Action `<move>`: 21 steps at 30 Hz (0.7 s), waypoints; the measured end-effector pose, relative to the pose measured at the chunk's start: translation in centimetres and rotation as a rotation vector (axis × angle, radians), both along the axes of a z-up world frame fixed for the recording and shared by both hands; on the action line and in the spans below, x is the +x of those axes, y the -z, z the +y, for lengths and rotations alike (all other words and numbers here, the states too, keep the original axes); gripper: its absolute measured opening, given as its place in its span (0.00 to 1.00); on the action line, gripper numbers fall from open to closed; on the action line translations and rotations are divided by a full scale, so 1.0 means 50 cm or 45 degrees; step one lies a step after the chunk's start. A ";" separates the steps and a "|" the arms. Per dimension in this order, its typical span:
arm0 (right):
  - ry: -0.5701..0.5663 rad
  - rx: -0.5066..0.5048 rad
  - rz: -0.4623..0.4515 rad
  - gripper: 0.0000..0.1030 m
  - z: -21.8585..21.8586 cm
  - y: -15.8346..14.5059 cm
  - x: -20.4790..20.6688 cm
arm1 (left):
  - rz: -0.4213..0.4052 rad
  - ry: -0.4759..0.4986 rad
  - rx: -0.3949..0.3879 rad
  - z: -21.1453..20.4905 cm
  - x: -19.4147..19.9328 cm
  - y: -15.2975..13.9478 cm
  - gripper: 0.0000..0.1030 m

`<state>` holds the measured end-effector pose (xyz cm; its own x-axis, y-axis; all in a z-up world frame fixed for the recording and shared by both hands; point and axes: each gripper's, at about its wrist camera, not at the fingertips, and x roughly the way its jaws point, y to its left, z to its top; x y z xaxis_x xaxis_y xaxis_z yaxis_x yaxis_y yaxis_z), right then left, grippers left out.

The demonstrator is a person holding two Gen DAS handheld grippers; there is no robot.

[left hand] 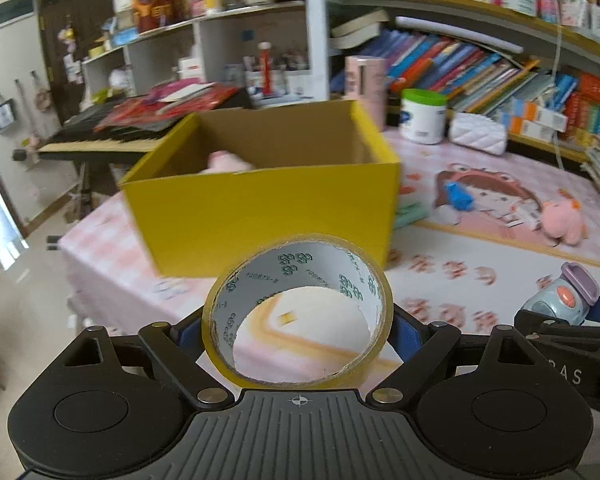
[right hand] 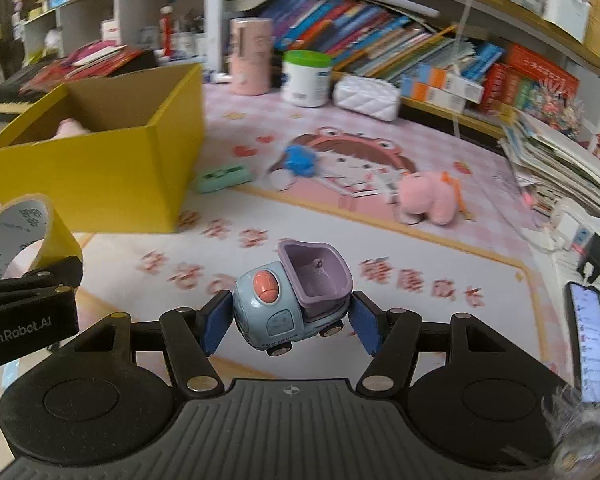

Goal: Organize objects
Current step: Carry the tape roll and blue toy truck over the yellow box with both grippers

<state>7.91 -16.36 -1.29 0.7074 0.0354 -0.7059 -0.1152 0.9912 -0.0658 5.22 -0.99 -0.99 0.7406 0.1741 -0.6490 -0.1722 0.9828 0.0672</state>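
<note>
Left gripper (left hand: 298,332) pinching one roll of clear packing tape (left hand: 298,312) between its blue fingers (left hand: 406,334), spread wide around the ring; roll held upright, hollow core facing the camera, raised above the table (left hand: 480,256) just in front of one yellow cardboard box (left hand: 260,216). Box open at the top, with one pink soft thing (left hand: 226,162) lying inside near its left wall.

Right gripper (right hand: 290,322) clamped on one small toy truck (right hand: 292,300), light blue cab with an orange button, purple tipper bed, lifted clear of the table mat, tilted nose-down to the left. Both blue fingers (right hand: 216,326) pressed against the truck's sides. Same truck visible at the right edge of the left wrist view, beside the tape.

On the pink cartoon-print mat: one pink plush animal (right hand: 428,198) lying to the right, one blue toy (right hand: 300,160) near the middle, one mint-green case (right hand: 224,178) touching the box's right corner. Behind, near the bookshelf: one pink cylinder (right hand: 250,56), one white tub with a green lid (right hand: 306,78), one white quilted pouch (right hand: 368,96). One lit phone (right hand: 590,344) at the right edge. Rows of books (right hand: 380,36) along the shelves, too many and too blurred to count.
</note>
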 end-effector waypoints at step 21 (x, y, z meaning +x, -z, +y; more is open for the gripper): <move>-0.110 0.032 -0.011 0.59 0.211 -0.003 -0.112 | -0.045 -0.077 0.051 0.185 -0.135 -0.017 0.87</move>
<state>2.31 -5.83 -1.14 0.7072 0.1139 -0.6978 -0.1996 0.9790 -0.0425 -1.54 8.27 -0.14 0.7505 0.2443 -0.6141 -0.2339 0.9672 0.0988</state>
